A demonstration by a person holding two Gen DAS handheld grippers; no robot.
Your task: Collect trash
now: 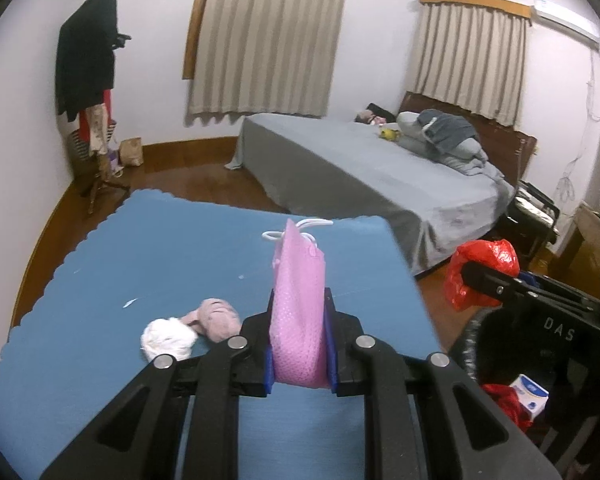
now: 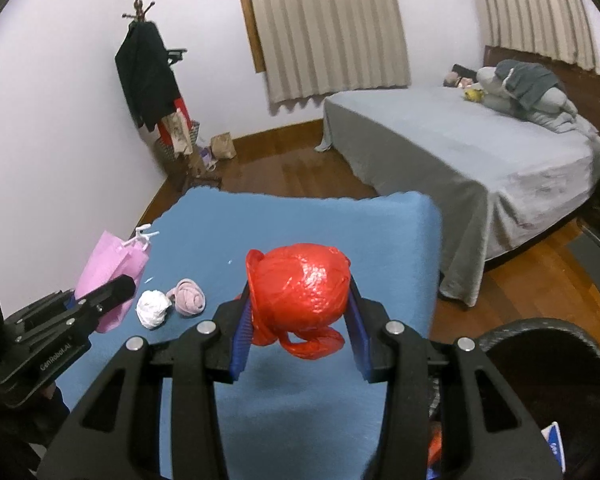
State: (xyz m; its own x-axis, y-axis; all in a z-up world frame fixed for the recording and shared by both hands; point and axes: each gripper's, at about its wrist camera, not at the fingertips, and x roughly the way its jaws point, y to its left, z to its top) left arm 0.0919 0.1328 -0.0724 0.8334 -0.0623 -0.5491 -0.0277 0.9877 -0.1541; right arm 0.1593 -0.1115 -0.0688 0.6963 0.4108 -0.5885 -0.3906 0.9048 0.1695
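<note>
Holding both loads above the blue mat (image 1: 140, 248): left gripper (image 1: 300, 320) has its jaws clamped on a pink bag (image 1: 298, 300), right gripper (image 2: 300, 304) has its jaws clamped on a red bag (image 2: 300, 284) balled up with a knot hanging below. Still on the mat, near its left side: a white wad (image 2: 152, 308) touching a pink wad (image 2: 188, 296), both uncollected. A dark bin (image 2: 548, 360) sits off the mat's right edge, by the right gripper; it looks like the drop point, with red plastic and a small box already inside it. Risks, as I judge them: the red bag is round and slick, pinched only at its sides, so it may pop out on a fast swing; the pink bag is floppy and may snag the bin's rim; both grippers heading to the bin together could collide.
</note>
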